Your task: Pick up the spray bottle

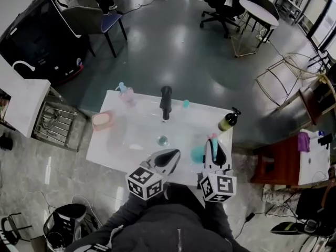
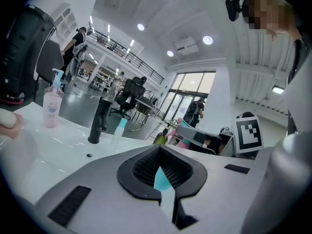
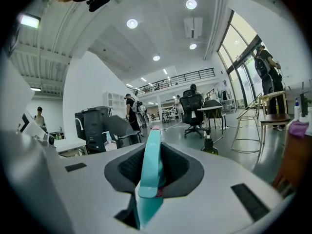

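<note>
Nearest, at six o'clock in the head view, is the person's dark-clothed body (image 1: 168, 230). Just beyond it, both grippers reach over the near edge of the white worktop (image 1: 105, 146). The left tongs (image 1: 170, 155) are pressed together with nothing visibly held; only a teal sliver shows in their seam. The right tongs (image 1: 213, 142) pinch the spray bottle (image 3: 150, 165), teal with a pink tip. It sits over the worktop's near right part, at about four o'clock from the basin's drain (image 1: 162, 140). At one o'clock from the right tongs, an olive pump bottle (image 1: 228, 121) stands near the worktop's right edge. A pink soap (image 1: 103, 121) lies at ten o'clock from the left tongs. Farther back, a black faucet (image 1: 166, 101) stands at twelve o'clock from the drain, with a small teal-capped bottle (image 1: 186, 103) just beside it. A pink pump bottle (image 1: 126, 94) is at eleven o'clock. Beyond lie the grey floor (image 1: 173, 41), chairs and a round table (image 1: 257, 9).
</note>
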`<state>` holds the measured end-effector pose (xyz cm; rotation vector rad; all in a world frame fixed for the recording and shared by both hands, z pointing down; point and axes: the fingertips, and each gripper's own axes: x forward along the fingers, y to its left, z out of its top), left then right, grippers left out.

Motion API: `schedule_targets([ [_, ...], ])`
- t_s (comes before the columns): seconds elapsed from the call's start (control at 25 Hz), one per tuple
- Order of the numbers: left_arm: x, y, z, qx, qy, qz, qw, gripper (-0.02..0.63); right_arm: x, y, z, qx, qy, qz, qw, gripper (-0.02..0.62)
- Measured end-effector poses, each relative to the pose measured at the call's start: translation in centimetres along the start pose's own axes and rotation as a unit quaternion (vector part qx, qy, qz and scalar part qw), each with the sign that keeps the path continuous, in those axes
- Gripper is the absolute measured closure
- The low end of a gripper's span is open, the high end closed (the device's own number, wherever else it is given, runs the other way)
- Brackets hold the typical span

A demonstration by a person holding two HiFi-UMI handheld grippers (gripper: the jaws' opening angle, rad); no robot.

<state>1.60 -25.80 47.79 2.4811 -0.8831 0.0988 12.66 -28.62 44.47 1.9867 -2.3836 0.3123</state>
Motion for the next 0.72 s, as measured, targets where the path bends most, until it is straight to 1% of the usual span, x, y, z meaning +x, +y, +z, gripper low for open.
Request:
schedule_targets([
  [0.44, -0.1, -1.4, -0.7, 0.005, -0.017, 0.034, 0.9993, 0.598, -0.3, -0.4, -0.3, 0.001, -0.018, 0.036, 0.999, 0.523],
  [0.72, -0.5, -2.1, -3.0, 0.000, -0.009, 0.047, 0.9988, 0.598, -2.1, 0.6, -1.7, 0.008, -0.015, 0.072, 0.997, 0.523],
])
